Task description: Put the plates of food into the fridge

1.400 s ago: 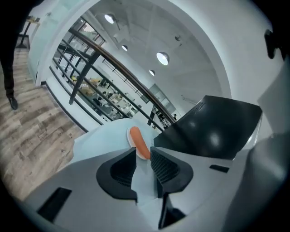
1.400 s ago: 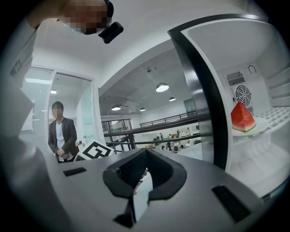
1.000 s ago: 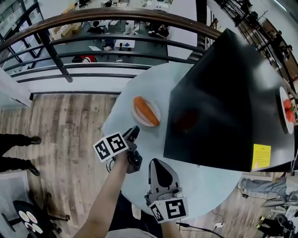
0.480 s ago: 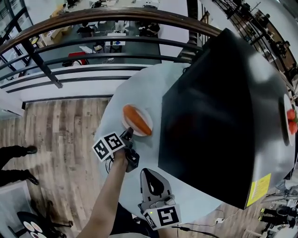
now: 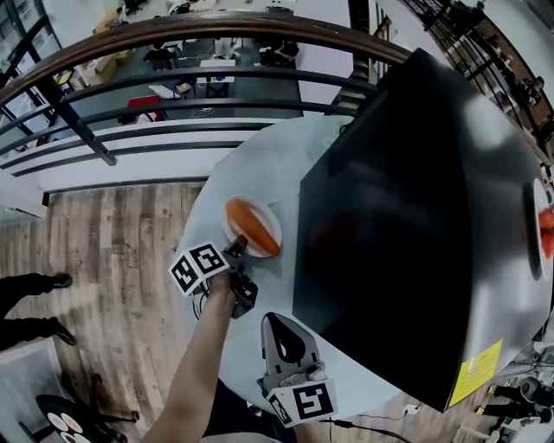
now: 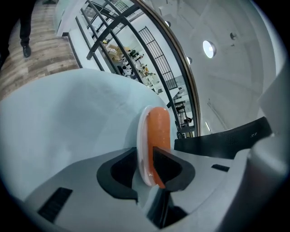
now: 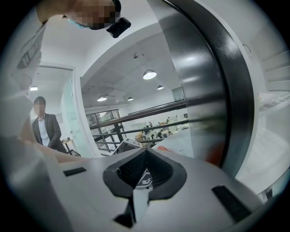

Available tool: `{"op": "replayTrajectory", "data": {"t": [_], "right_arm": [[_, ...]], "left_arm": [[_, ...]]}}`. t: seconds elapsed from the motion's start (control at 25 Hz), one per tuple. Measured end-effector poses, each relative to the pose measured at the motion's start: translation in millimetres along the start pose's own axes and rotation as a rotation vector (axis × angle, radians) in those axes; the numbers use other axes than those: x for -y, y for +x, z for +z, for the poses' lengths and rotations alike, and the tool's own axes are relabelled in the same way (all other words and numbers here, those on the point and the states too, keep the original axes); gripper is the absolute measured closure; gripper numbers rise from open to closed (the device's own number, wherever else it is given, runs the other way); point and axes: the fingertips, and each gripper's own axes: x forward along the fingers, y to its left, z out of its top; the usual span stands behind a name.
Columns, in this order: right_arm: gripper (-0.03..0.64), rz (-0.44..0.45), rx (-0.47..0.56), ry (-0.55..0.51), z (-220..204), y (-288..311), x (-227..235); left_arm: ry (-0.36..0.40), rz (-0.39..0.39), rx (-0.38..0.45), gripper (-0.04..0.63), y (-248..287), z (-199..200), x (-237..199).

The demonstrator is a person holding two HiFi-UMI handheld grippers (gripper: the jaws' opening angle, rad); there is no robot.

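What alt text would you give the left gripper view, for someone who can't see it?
The left gripper, jaws open, straddles the rim of a white plate carrying an orange sausage, on a pale table. A black fridge stands beside it.

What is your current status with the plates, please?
Left gripper open, straddling plate rim. Right gripper shut, empty. Plate on table. Fridge door looks closed.

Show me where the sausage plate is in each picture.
Head view: plate left of centre, on the table by the left gripper.
Left gripper view: centre, rim between the jaws.
Right gripper view: maybe an orange sliver above the jaws; unsure.
Shared landmark: the railing.
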Motion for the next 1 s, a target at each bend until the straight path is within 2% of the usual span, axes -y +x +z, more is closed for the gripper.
{"op": "replayTrajectory", "data": {"t": [0.08,0.16,0.32,0.44,0.68,1.0], "right_arm": [[0.603,-0.002,-0.002,0.005,-1.9,0.3,1.4],[0.603,-0.004,-0.002,0.01,-2.9,0.1,1.8],[0.603,-0.008,-0.005,0.012,-3.2,-3.3,3.7],[0.603,-0.009,-0.008,0.013,-3.9,-4.7,3.4],[0.603,-0.009,-0.025,0.018,-13.6,-3.8,-2.2],[0.603,0.005,-0.062,0.042,-26.9,-5.9,-3.9]], "left_arm": [[-0.02,0.017,-0.014,0.49,2.7,-0.7,-3.2],[-0.035,0.035,-0.02,0.554,2.9,-0.4,-7.8],[-0.055,0.012,-0.018,0.558,1.9,-2.6,-6.8],[-0.055,-0.043,-0.023,0.565,-0.4,-2.4,-1.1],[0.001,-0.129,-0.052,0.577,-12.7,0.4,3.4],[-0.015,-0.251,-0.108,0.577,-55.0,-19.3,-17.5]]}}
